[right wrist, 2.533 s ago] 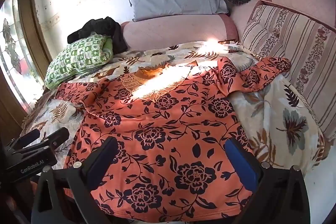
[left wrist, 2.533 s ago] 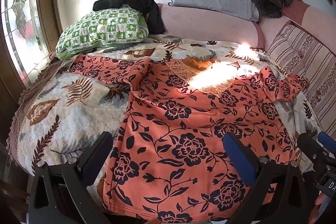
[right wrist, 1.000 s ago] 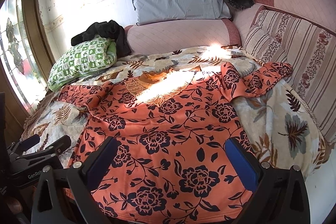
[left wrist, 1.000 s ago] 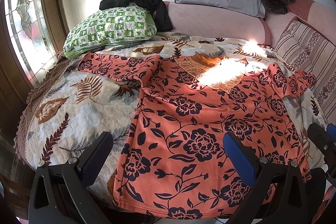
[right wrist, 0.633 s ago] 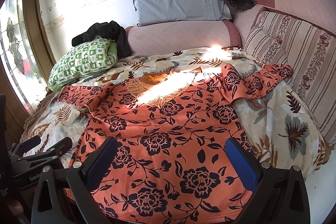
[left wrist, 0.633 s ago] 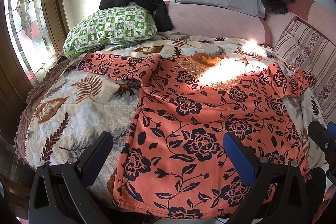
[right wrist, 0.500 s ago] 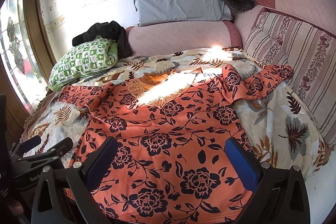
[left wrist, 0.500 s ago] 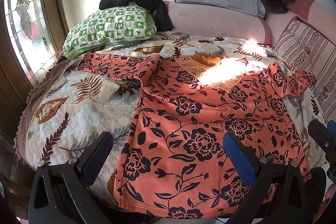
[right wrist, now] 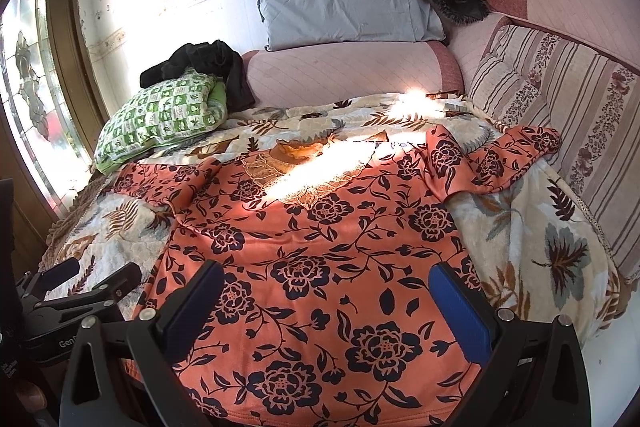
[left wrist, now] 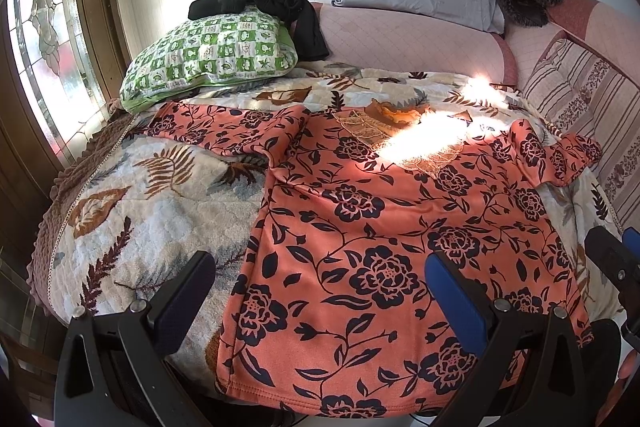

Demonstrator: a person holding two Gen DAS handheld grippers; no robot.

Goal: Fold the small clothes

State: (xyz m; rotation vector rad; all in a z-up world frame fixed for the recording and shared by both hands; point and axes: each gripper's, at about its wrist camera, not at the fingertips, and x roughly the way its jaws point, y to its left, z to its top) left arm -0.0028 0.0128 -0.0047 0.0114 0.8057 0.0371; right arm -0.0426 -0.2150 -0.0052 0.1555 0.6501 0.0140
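Since 2.5 s ago both my grippers have drawn back slightly, so more of the bed shows. My left gripper [left wrist: 320, 291] and right gripper [right wrist: 332, 299] hover with fingers spread wide, grasping nothing. Beyond and between both finger pairs, the orange long-sleeved shirt with dark floral print [left wrist: 384, 227] lies flat, sleeves toward 10 and 2 o'clock, on the cream leaf-patterned quilt [left wrist: 132, 211]. At 11 o'clock: green checked pillow [left wrist: 212, 55]; at 12, grey pillow [right wrist: 340, 3].
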